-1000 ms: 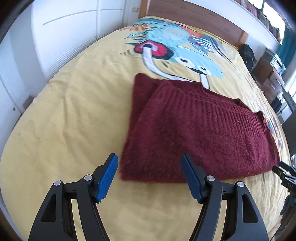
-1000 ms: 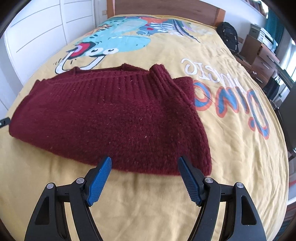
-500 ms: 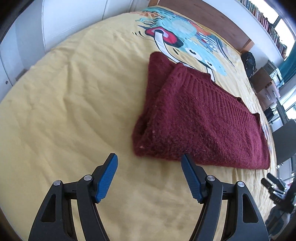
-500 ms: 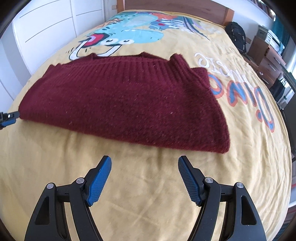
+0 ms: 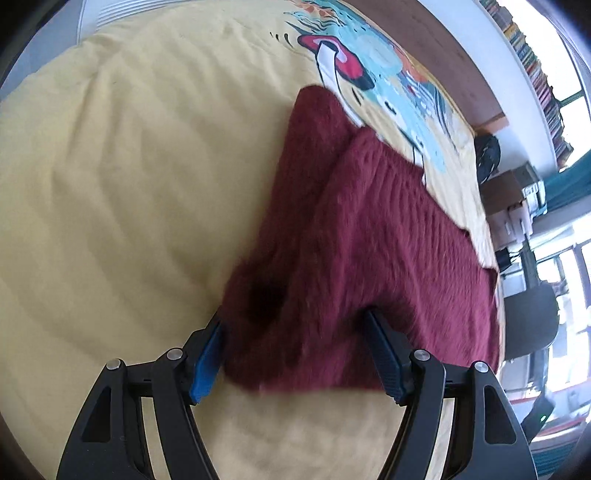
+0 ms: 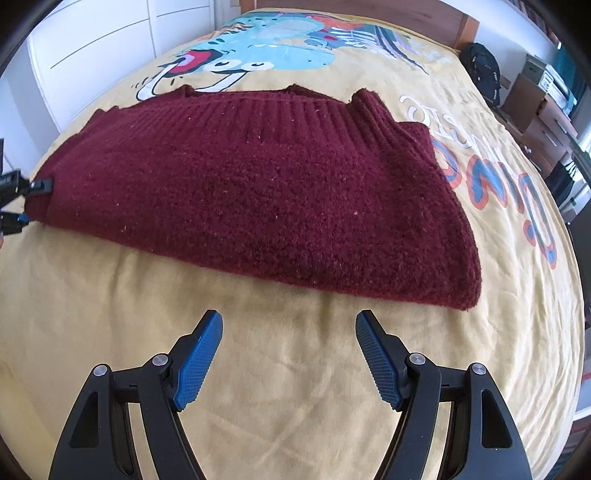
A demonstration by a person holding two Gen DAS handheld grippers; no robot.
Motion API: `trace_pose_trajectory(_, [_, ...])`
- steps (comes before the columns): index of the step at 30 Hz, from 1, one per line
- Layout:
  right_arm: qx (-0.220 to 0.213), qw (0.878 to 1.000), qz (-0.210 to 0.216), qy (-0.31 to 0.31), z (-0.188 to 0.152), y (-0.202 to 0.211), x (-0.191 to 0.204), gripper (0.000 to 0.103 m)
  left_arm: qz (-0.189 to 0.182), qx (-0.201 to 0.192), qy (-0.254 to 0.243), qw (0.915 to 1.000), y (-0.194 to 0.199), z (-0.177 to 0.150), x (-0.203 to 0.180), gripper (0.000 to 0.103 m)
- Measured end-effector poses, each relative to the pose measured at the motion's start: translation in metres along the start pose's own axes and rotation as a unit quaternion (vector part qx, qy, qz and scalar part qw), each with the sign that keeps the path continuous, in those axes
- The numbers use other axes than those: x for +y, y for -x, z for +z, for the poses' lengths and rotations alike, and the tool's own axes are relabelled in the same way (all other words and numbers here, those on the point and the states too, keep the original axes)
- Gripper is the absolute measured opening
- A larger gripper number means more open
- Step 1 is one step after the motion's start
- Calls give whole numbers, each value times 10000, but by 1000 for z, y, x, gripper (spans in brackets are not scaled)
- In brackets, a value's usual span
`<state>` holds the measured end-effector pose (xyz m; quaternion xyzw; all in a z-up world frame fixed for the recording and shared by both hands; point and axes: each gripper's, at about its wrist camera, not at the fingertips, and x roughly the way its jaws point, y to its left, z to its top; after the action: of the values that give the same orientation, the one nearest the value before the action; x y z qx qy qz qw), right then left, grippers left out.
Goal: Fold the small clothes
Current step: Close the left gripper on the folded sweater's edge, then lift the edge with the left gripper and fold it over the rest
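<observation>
A dark red knitted sweater point(image 5: 369, 229) lies folded into a long band on the yellow dinosaur bedspread point(image 5: 110, 184). My left gripper point(image 5: 293, 317) stands open astride the sweater's near left end; the knit bulges between the blue pads without being pinched. From the right wrist, the sweater point(image 6: 258, 184) stretches across the bedspread point(image 6: 258, 369), ribbed hem at the far side. My right gripper point(image 6: 289, 317) is open over bare bedspread, just short of the sweater's near edge, nothing between its fingers. The left gripper point(image 6: 22, 199) shows at the sweater's left end.
White wardrobe doors point(image 6: 92, 37) run along the left of the bed. A wooden headboard point(image 6: 369, 11) closes the far end. A black backpack point(image 6: 480, 70) and wooden drawers point(image 6: 535, 110) stand to the right, with a dark chair point(image 5: 528, 317) nearby.
My left gripper has dropped, rolled and moved in onto the sweater's left end, which now sits between its fingers. My right gripper has sunk and drawn back off the near edge.
</observation>
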<state>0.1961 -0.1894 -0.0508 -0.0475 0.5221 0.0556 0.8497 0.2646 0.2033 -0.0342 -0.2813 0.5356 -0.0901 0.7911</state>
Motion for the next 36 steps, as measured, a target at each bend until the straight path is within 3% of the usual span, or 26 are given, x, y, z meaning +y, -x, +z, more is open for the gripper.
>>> trace_pose_trajectory(4, [-39, 10000, 30, 34, 5, -1, 1, 76, -137, -4, 39, 9999, -2, 18, -1, 66])
trace_pose_trajectory(12, [-44, 9999, 55, 101, 8, -5, 5, 76, -878, 77, 423, 9952, 3, 38, 10, 66])
trace_pose_trajectory(15, [-46, 9999, 44, 118, 8, -7, 6, 76, -779, 181, 294, 9964, -4, 41, 2, 66])
trace_pose_trajectory(17, [-50, 9999, 39, 119, 8, -7, 7, 76, -498, 292, 123, 9983, -12, 42, -4, 63])
trace_pose_trajectory(19, [-43, 9999, 16, 137, 8, -7, 7, 76, -235, 377, -58, 9990, -16, 40, -9, 40])
trace_pose_trajectory(22, [-27, 9999, 19, 118, 6, -8, 5, 76, -139, 353, -166, 9991, -11, 35, -15, 27])
trace_pose_trajectory(28, [-38, 10000, 10, 59, -1, -3, -2, 76, 295, 252, -581, 9976, -6, 27, -40, 21])
trace_pose_trajectory(36, [-149, 9998, -21, -139, -13, 12, -26, 76, 137, 105, -343, 9993, 6, 35, -65, 20])
